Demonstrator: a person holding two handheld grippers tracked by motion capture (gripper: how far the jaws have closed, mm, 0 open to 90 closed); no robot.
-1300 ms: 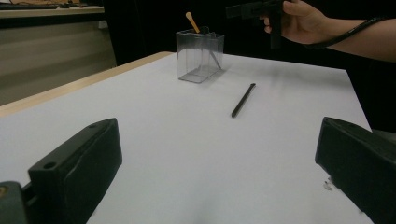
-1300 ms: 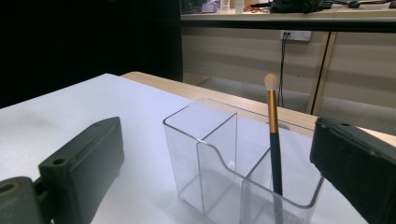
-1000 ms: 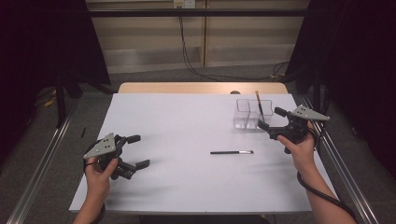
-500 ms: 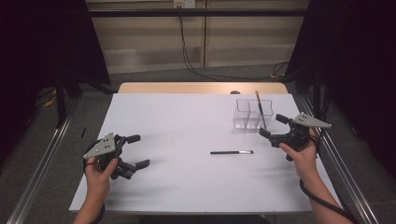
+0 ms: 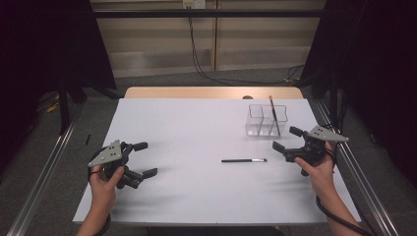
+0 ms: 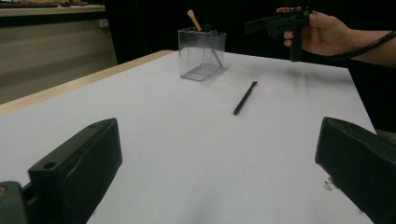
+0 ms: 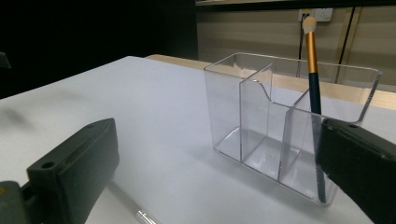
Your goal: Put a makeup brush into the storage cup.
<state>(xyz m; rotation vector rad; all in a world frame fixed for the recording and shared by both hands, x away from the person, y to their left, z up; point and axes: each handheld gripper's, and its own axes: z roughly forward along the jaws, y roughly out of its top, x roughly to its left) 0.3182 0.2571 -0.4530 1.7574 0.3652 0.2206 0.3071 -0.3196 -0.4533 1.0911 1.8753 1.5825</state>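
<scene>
1. Left tongs (image 5: 146, 159): jaws wide, empty, above the white surface (image 5: 196, 128).
2. Right tongs (image 5: 286, 139): jaws wide, empty.
3. Black brush (image 5: 244, 160): flat on the surface, between both tongs.
4. Clear organizer (image 5: 265, 120): holds one upright brush (image 5: 273, 114).

We see a white counter (image 5: 196, 128) with a wooden far edge, grey floor (image 5: 162, 81) around it, black cables (image 5: 196, 54) trailing down the beige back wall (image 5: 246, 39), and dark curtains (image 5: 373, 73) on both sides.
</scene>
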